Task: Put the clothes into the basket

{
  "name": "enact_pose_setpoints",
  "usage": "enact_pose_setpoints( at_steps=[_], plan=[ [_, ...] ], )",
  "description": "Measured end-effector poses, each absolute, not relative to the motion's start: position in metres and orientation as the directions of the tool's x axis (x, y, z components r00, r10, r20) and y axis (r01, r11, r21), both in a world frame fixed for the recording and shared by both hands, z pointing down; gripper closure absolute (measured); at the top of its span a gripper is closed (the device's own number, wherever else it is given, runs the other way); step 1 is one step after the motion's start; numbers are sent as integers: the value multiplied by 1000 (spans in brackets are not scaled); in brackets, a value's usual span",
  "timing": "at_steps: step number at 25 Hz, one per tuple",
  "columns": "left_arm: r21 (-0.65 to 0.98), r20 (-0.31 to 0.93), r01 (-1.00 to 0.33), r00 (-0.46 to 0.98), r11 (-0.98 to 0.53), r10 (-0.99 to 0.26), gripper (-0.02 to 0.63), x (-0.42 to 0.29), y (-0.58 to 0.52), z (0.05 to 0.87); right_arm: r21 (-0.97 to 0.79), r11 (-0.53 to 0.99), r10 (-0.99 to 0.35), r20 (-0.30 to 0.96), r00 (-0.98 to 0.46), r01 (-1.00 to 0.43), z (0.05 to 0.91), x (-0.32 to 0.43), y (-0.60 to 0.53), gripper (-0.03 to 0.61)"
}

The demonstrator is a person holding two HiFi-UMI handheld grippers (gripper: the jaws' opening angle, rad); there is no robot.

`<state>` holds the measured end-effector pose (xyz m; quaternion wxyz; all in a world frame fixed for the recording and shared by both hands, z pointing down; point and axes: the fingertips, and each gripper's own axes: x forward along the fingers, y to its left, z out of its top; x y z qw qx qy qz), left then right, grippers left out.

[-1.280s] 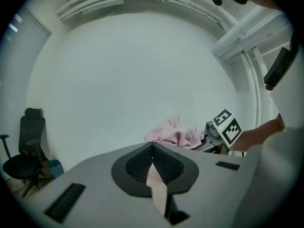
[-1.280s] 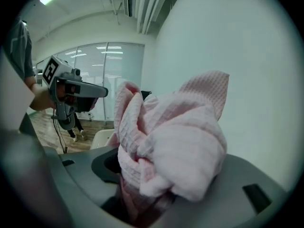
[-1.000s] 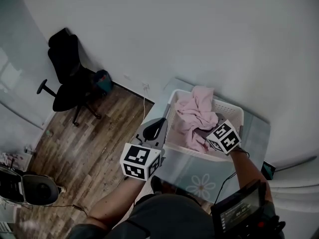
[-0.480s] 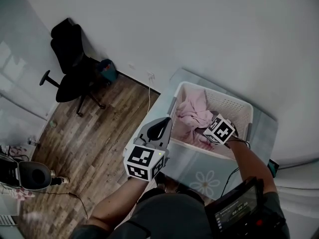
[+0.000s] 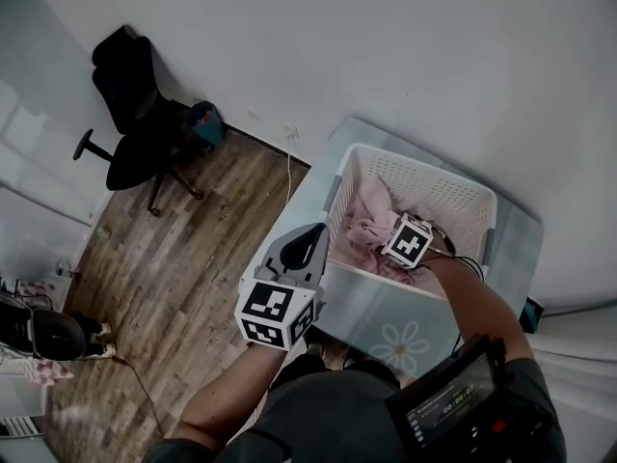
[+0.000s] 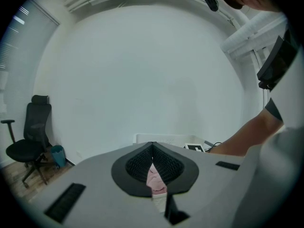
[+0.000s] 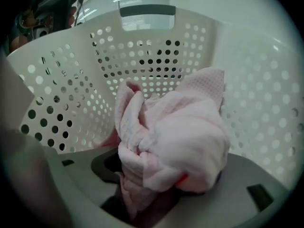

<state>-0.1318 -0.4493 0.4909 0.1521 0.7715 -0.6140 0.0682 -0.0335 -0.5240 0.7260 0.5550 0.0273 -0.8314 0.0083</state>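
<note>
right gripper (image 7: 156, 191) pinches bunched pink cloth (image 7: 183, 139) inside the basket (image 5: 453, 193) by the table's (image 5: 359, 314) left edge; the cloth hides its fingertips. left gripper (image 5: 307, 246), jaws pressed together and empty, hovers beside the basket; office chair (image 5: 135, 135) well apart.

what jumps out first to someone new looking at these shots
The bunched pink cloth, gripped in the right claw down inside the white perforated basket, fills the right gripper view. In the head view the left claw hangs shut and empty just outside the basket's near-left rim, and a black office chair stands at upper left.
</note>
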Motion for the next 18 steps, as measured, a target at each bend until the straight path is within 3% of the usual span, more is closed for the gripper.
enact_pose_setpoints(
  at_steps=[10, 18],
  plan=[
    [149, 292, -971, 223, -186, -930, 611, -134, -450, 493, 20, 998, -37, 931, -364, -51, 737, -37, -530, 265],
    [107, 254, -973, 227, -206, -940, 611, -120, -439, 465, 58, 994, -94, 890, -446, -93, 688, -33, -535, 178]
  ],
)
